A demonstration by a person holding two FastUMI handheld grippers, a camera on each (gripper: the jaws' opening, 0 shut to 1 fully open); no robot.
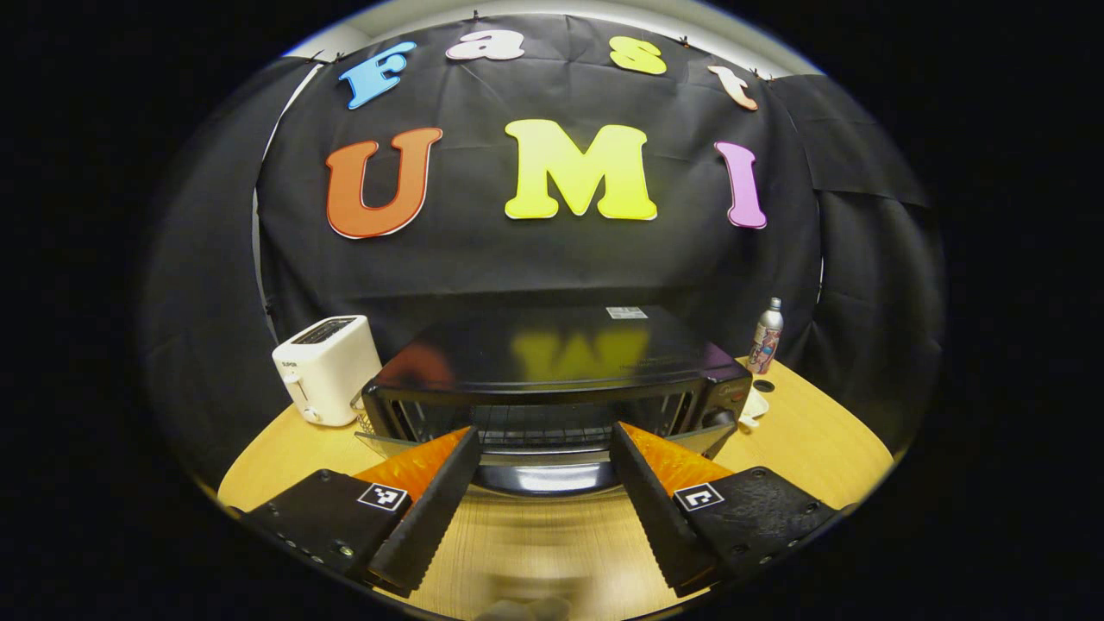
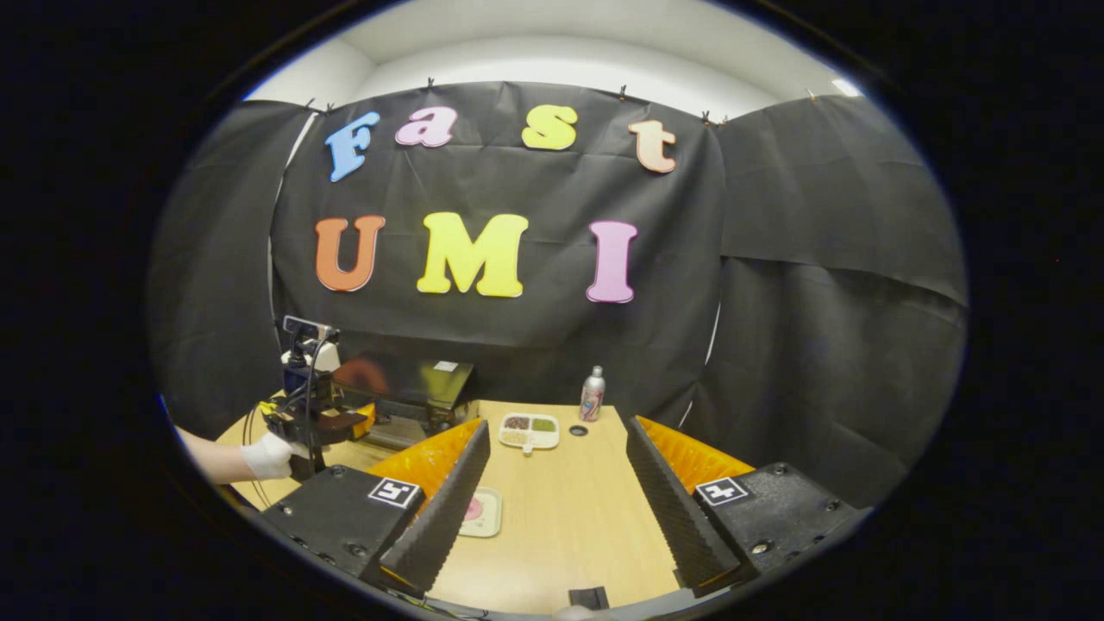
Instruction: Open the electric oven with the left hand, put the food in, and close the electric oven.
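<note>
Left gripper view, from left to right: a white toaster (image 1: 326, 366) stands on the wooden table (image 1: 802, 448), then the black electric oven (image 1: 556, 379) with its glass door (image 1: 535, 444) tilted partly open, and a bottle (image 1: 766, 336) at the far right; the left gripper (image 1: 545, 435) has its fingers spread wide, just before the door. In the right gripper view, a gloved hand (image 2: 267, 455) holds that gripper at the oven, a plate of pink food (image 2: 479, 511) lies beside the inner finger of the right gripper (image 2: 556, 435), which is spread apart and empty, and a divided tray (image 2: 529, 429) sits farther back.
</note>
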